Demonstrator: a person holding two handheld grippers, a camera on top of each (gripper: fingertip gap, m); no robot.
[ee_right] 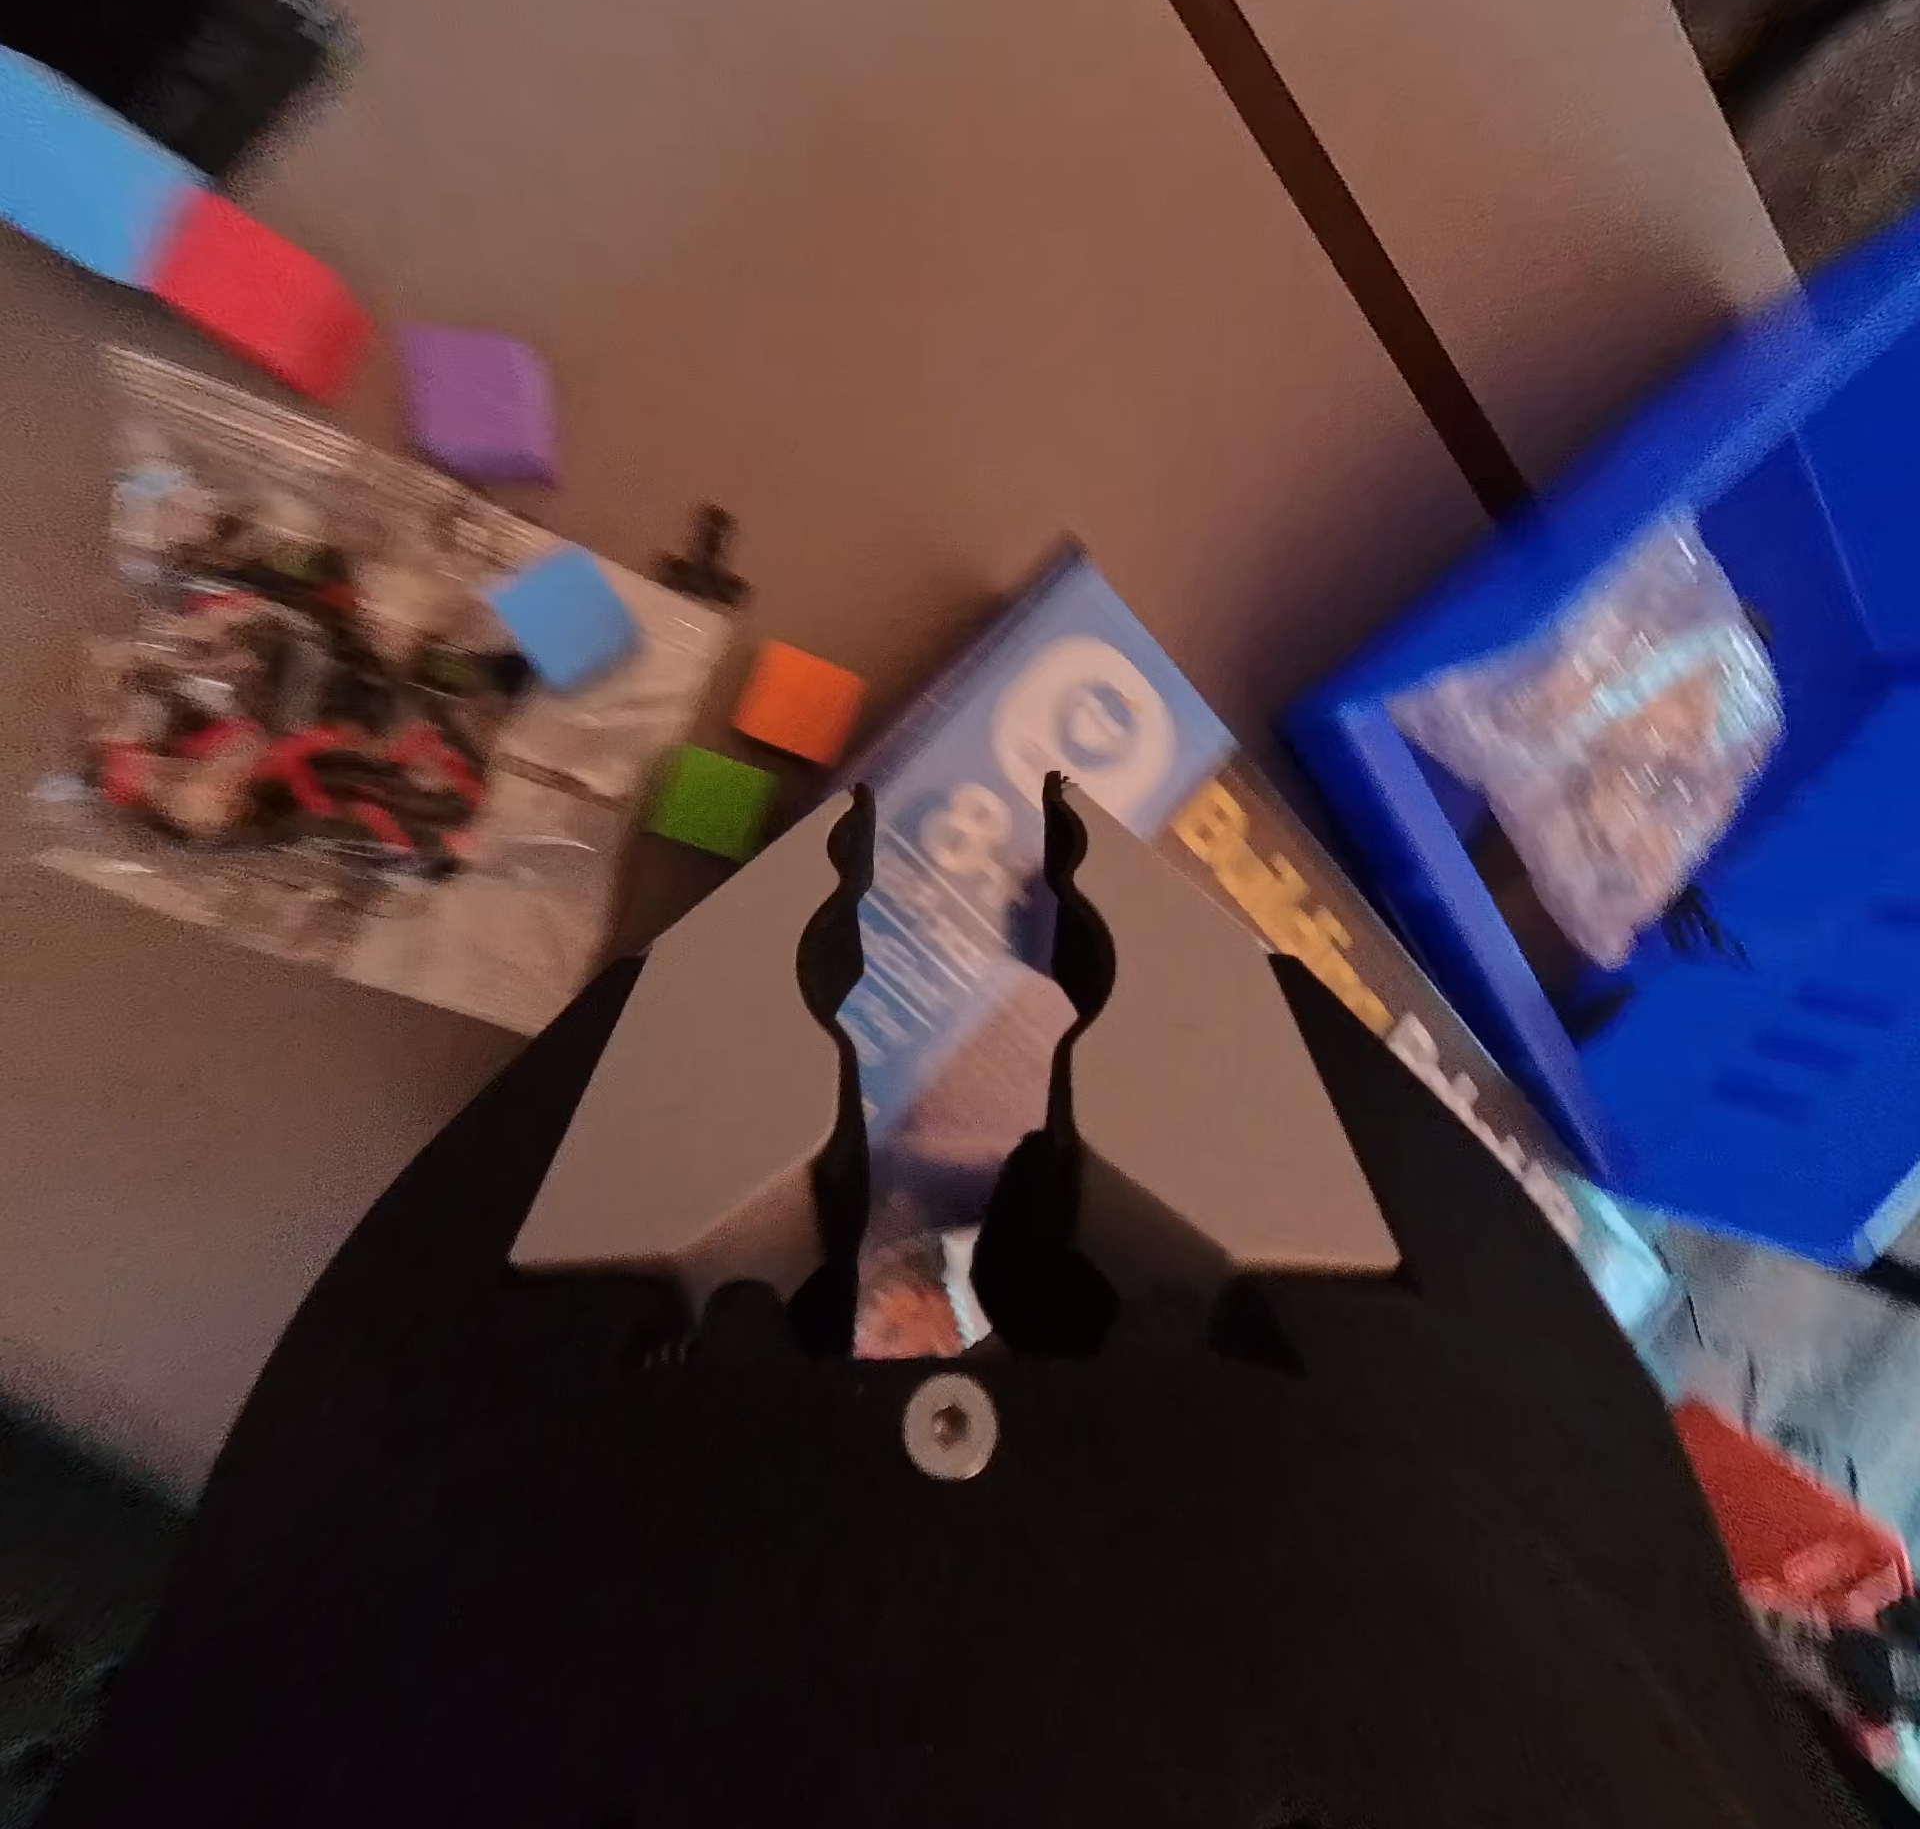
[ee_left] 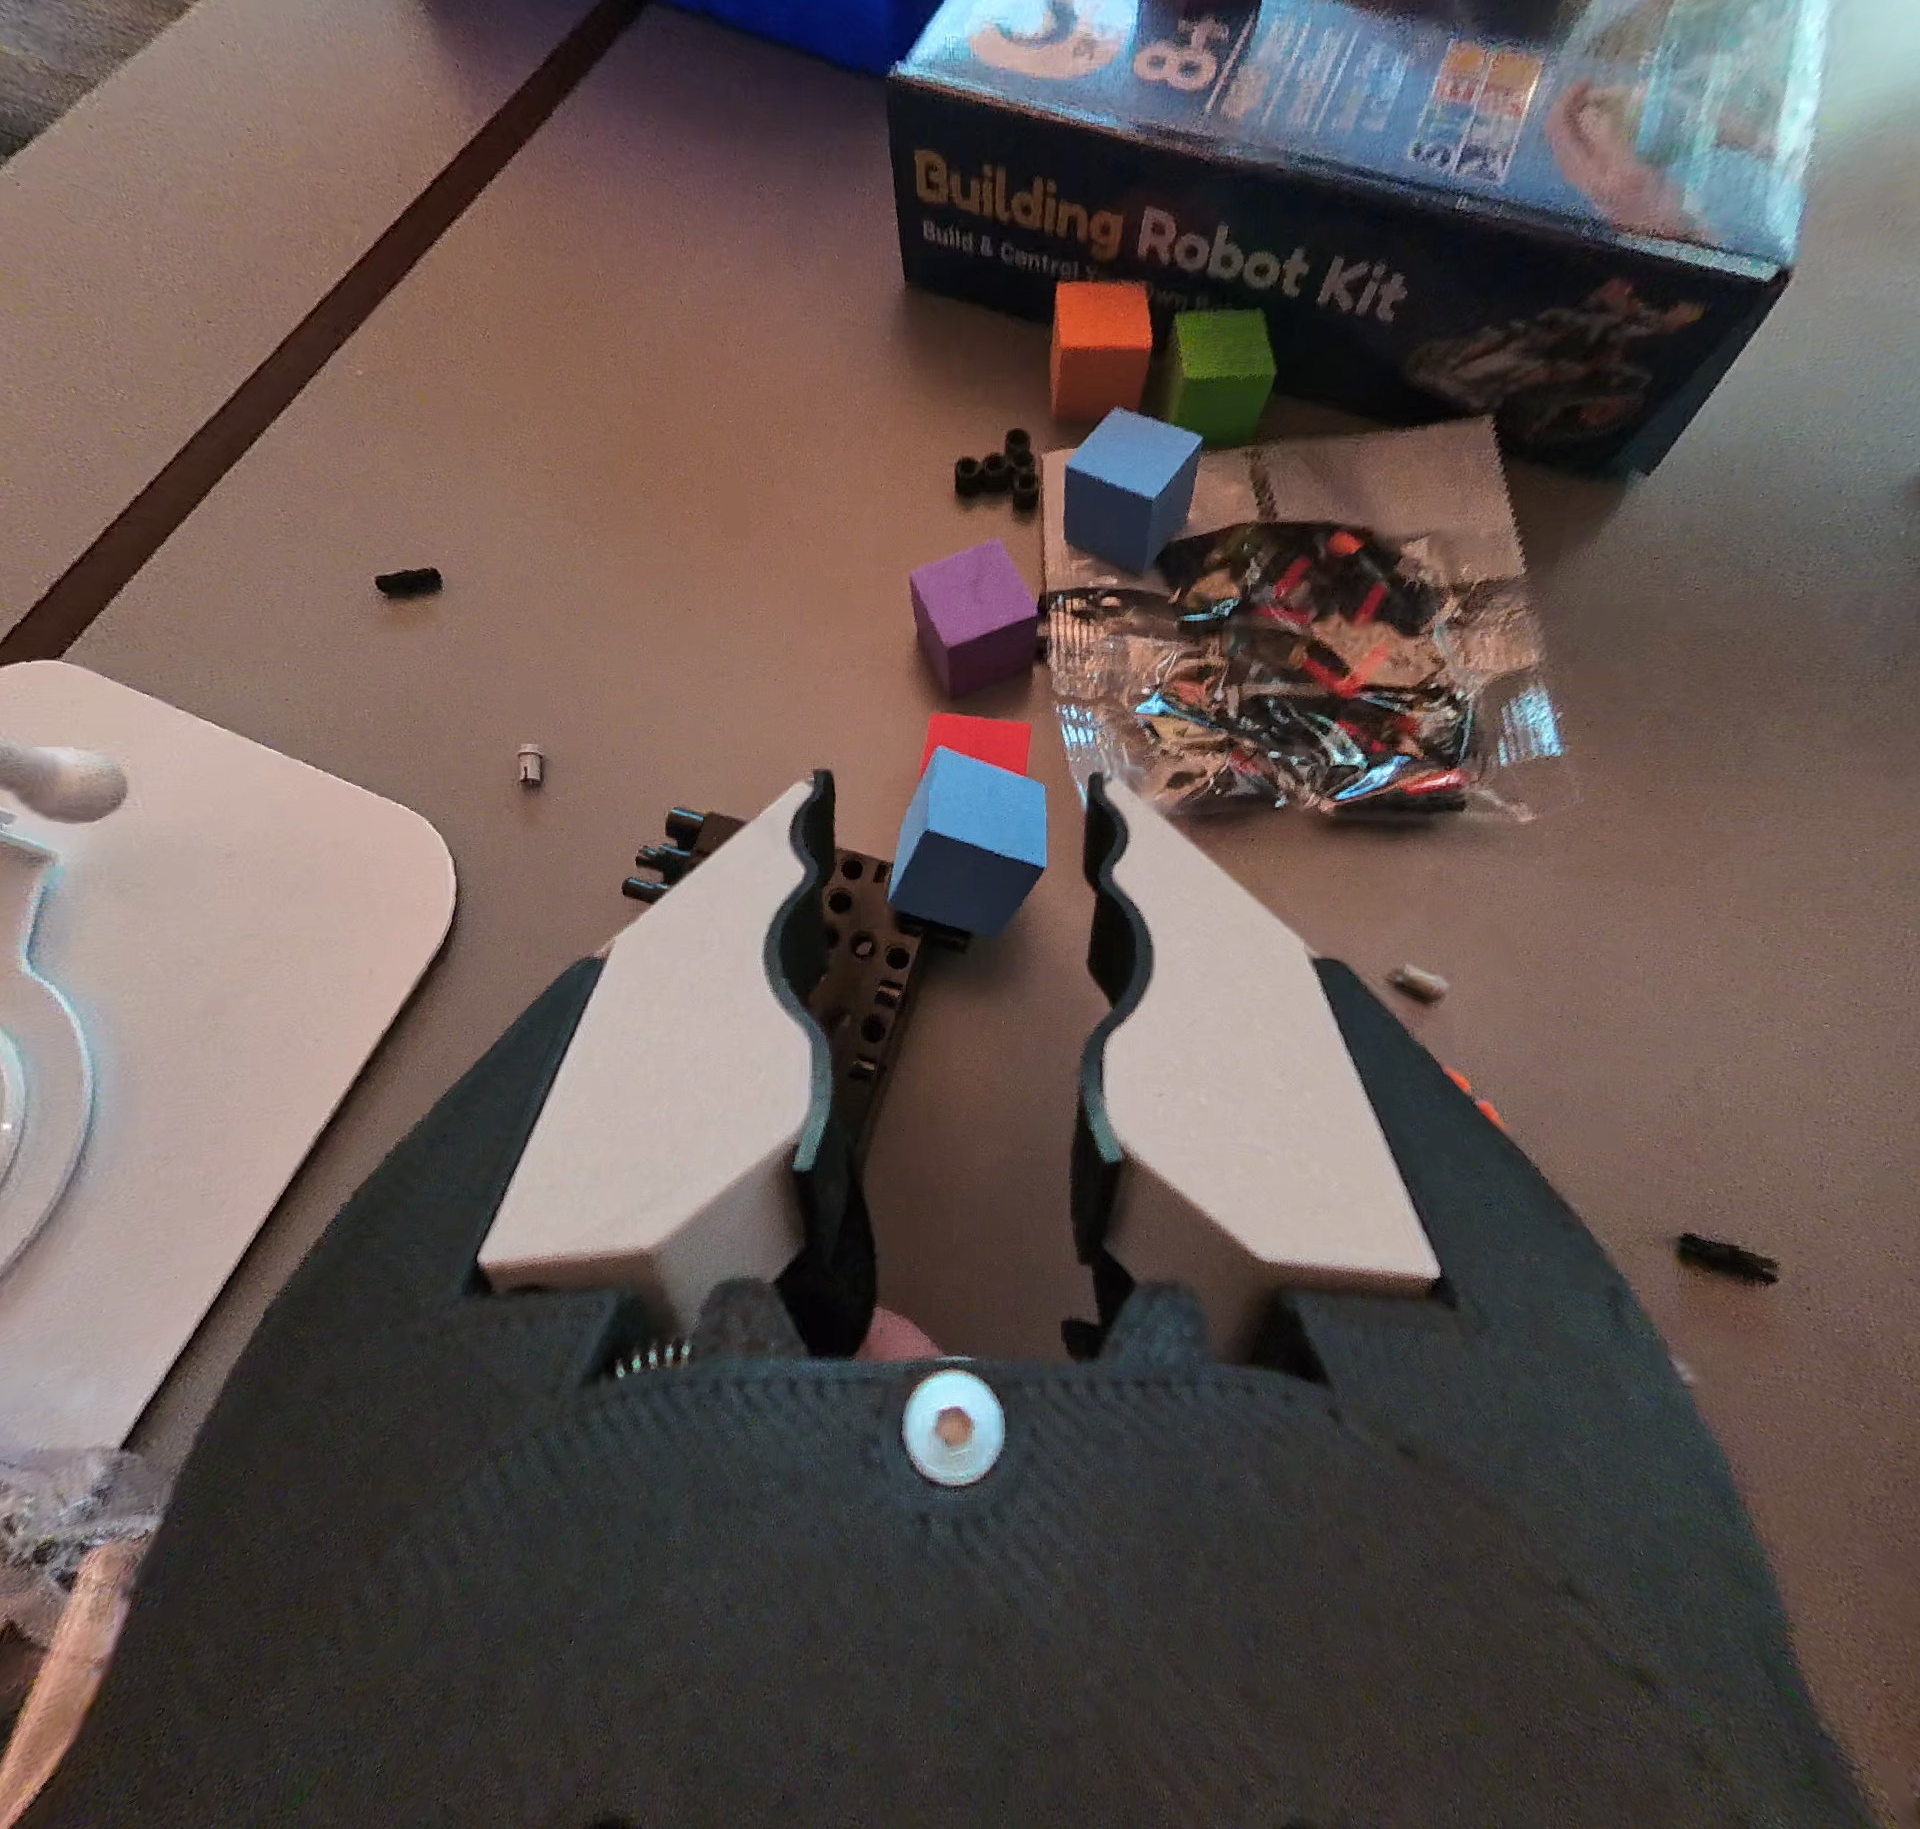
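1. My left gripper (ee_left: 961, 792): jaws well apart, holding nothing. A blue cube (ee_left: 968, 844) sits between the fingertips without touching either finger.
2. Red cube (ee_left: 977, 742): directly behind that blue cube, mostly hidden by it.
3. Black perforated building piece (ee_left: 868, 958): lies on the table under my left finger, touching the blue cube's near edge.
4. Purple cube (ee_left: 972, 616), second blue cube (ee_left: 1130, 487), orange cube (ee_left: 1099, 347), green cube (ee_left: 1220, 374): strung out farther ahead; the second blue one rests on a clear bag of parts (ee_left: 1320, 667).
5. Printed dark cardboard box (ee_left: 1340, 169): behind the orange and green cubes.
6. My right gripper (ee_right: 956, 787): jaws part-open with a narrow gap, gripping nothing, hovering over the box (ee_right: 1091, 740). This view is blurred.
7. Blue bin (ee_right: 1714, 844): to the right of the box, holding a bag.
8. Brown table (ee_left: 675, 377): carries everything, with small black pins scattered on it.
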